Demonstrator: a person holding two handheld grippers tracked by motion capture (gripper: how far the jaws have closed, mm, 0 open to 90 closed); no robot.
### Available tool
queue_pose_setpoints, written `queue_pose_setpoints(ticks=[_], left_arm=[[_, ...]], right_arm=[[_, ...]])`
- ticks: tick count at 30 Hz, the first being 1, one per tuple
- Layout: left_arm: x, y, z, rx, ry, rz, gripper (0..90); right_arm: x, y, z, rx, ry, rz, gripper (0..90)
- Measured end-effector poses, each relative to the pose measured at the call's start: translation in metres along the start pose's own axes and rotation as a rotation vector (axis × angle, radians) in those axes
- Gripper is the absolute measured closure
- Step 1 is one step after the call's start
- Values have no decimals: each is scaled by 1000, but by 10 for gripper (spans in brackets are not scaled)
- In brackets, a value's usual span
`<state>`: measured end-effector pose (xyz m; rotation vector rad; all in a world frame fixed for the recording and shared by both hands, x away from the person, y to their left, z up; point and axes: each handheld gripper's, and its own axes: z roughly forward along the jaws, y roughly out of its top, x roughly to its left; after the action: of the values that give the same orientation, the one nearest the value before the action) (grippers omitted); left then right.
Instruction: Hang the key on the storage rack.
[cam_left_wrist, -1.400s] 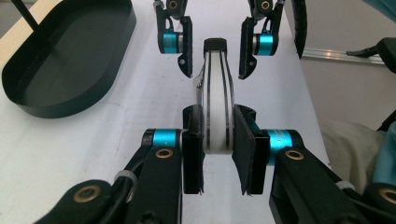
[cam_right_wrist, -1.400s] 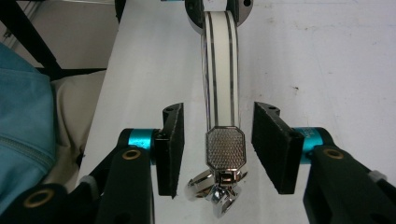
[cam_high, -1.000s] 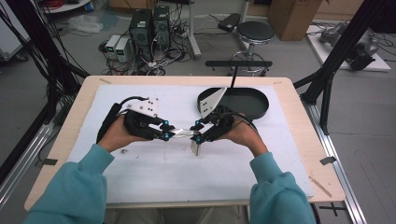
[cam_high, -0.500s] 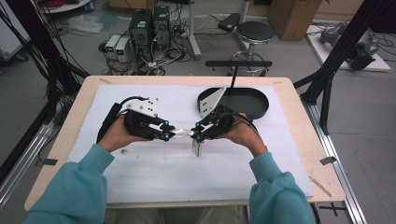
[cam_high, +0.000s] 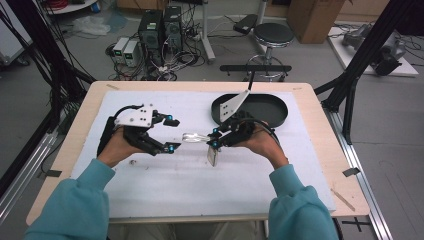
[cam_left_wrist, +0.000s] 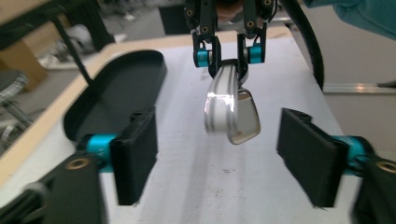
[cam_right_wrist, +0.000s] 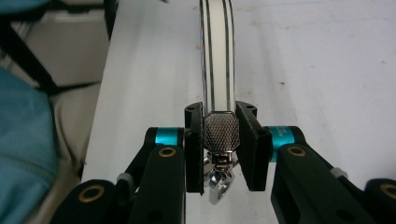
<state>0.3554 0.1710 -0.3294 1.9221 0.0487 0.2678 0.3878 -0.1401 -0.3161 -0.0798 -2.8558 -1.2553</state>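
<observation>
**Right gripper clamps a metal clip; left gripper open beside it**

High view. Both forearms, in teal sleeves, enter from the near edge over the white mat. The left hand holds the left gripper pointing right, jaws spread wide, one jaw farther and one nearer. The right hand holds the right gripper pointing left, jaws closed on the clip, a shiny band that projects left toward the left gripper. The two gripper tips are near each other but apart. A small tag hangs below the right gripper. A black tray lies on the far side of the mat, just behind the right hand.

Left gripper view. The left gripper jaws stand wide apart with nothing between them. Beyond them the right gripper comes in from the far side, jaws pinched on the clip, whose curved polished band arcs downward above the mat. A rounded reflective piece hangs beside the band. The tray lies to the left.

Right gripper view. The right gripper jaws press both sides of the clip's knurled end. The band, white with dark lines, runs away over the mat. A teal sleeve shows at the left.
</observation>
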Motion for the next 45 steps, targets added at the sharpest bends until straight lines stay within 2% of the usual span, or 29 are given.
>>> queue_pose_setpoints(ticks=[1, 2, 3, 4, 7, 8, 10, 12, 16, 17, 18, 19, 23, 26, 32, 33, 35, 39, 41, 45], left_arm=[[-1, -2, -3, -14, 8, -19, 172], [-2, -6, -9, -44, 22, -59, 114], [-2, -6, -9, -44, 22, -59, 84], [-3, -8, -11, -54, 31, -75, 57], [-5, -14, -20, -94, 57, -107, 56], [-6, -16, -24, -102, 74, -108, 56], [-8, -21, -29, -111, 95, -128, 56], [-10, -27, -34, -108, 117, -117, 56], [-14, -39, -44, -134, 166, -121, 56], [-15, -41, -46, -131, 184, -124, 17], [-16, -44, -47, -126, 205, -126, 17], [-18, -47, -49, -120, 219, -128, 17], [-22, -59, -55, -122, 271, -152, 17], [-27, -69, -61, -143, 309, -171, 17], [-39, -90, -72, -192, 386, -207, 17], [-42, -95, -75, -198, 413, -212, 17], [-44, -97, -76, -202, 426, -212, 17], [-53, -105, -80, -224, 504, -212, 17], [-56, -110, -80, -231, 524, -211, 17], [-61, -117, -81, -241, 547, -224, 17]], right_arm=[[-1, -2, -2, -13, -6, 18, 748], [-2, -5, -7, -52, -18, 44, 748], [-2, -5, -7, -52, -18, 44, 748], [-3, -8, -12, -90, -37, 61, 748], [-3, -12, -18, -108, -60, 80, 748], [-5, -16, -24, -138, -75, 97, 748], [-5, -18, -27, -147, -83, 107, 748], [-5, -22, -35, -171, -118, 121, 747], [-6, -25, -43, -201, -154, 133, 748], [-8, -28, -49, -219, -184, 145, 747], [-8, -28, -49, -219, -184, 145, 747], [-9, -31, -53, -240, -211, 171, 748], [-10, -34, -58, -253, -240, 186, 747], [-14, -38, -65, -283, -290, 198, 747], [-19, -45, -73, -322, -318, 242, 747], [-21, -47, -75, -335, -330, 259, 747], [-24, -49, -76, -351, -346, 269, 747], [-27, -49, -76, -358, -366, 290, 747], [-30, -47, -75, -352, -394, 284, 747], [-34, -46, -74, -350, -395, 301, 747]])
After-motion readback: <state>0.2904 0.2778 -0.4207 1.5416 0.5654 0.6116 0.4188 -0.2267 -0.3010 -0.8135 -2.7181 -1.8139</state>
